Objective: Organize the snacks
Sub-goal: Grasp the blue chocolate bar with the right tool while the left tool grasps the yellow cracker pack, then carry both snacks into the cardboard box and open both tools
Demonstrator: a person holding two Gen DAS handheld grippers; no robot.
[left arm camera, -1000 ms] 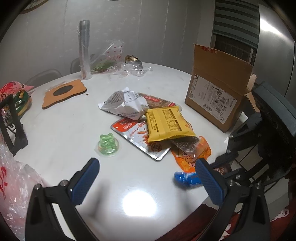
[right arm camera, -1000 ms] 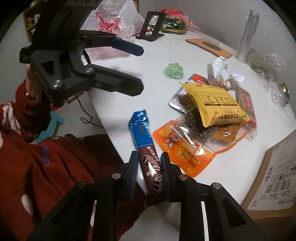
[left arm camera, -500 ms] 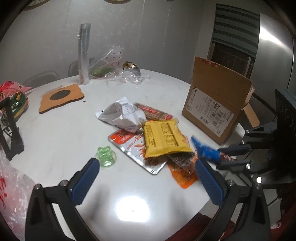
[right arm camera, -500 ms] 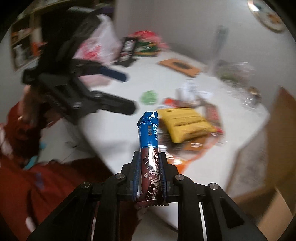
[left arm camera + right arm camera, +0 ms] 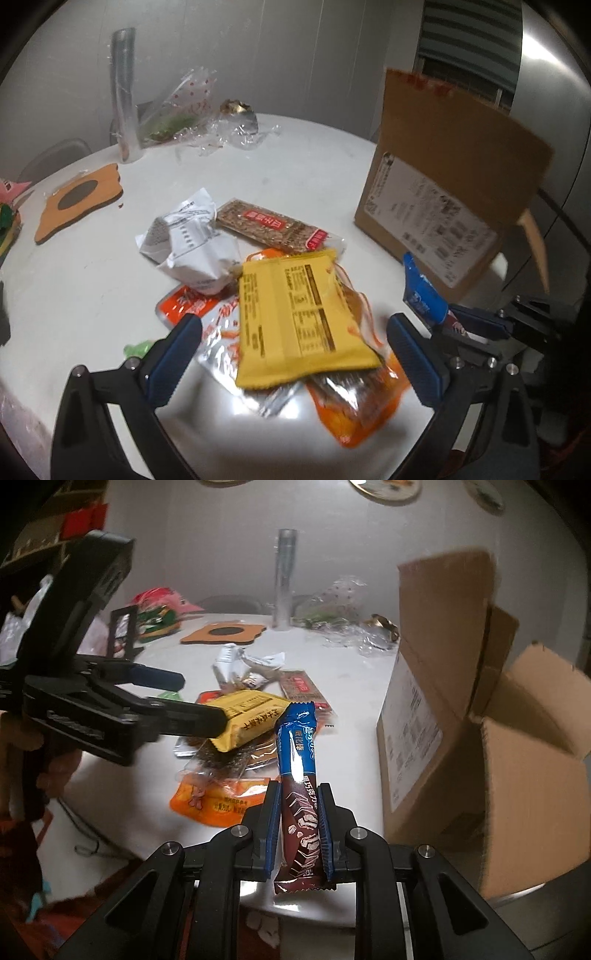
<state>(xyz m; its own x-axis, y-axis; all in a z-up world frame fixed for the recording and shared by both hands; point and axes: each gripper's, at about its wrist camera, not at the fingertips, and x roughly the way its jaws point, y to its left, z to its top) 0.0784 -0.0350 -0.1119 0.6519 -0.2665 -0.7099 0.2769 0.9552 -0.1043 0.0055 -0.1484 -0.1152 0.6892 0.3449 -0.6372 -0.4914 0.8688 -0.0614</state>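
Right hand-held gripper [image 5: 300,829]: I have it clamped on the chocolate bar [image 5: 298,771], blue pads pressed against the brown lower half of the wrapper. The bar stands upright, blue end up, clear of the worktop [image 5: 354,686]. It sits just left of the open cardboard box [image 5: 480,738] in the right wrist view. In the left wrist view the same bar [image 5: 424,295] shows near the box's lower corner, held by the right gripper's pads at the right edge.

Left hand-held gripper [image 5: 295,354]: fingers wide apart, gripping nothing. It hangs over the snack pile, its fingers to either side of the yellow packet [image 5: 299,317]. In the right wrist view one finger tip overlaps that packet's end; whether they touch I cannot tell.

Snack pile on the worktop: the yellow packet lies on top of a silver-and-red pouch [image 5: 207,325] and an orange pouch [image 5: 354,398]. A crumpled white bag [image 5: 192,251] lies just behind, touching a long brown-and-red bar [image 5: 269,229]. A green jelly cup [image 5: 138,349] is partly hidden behind the left finger.

Box: stands at the worktop's right edge, flaps up, shipping label facing the pile.

Background: a cork coaster [image 5: 79,197], a clear tube [image 5: 125,114] and loose cellophane [image 5: 192,110] at the far side.
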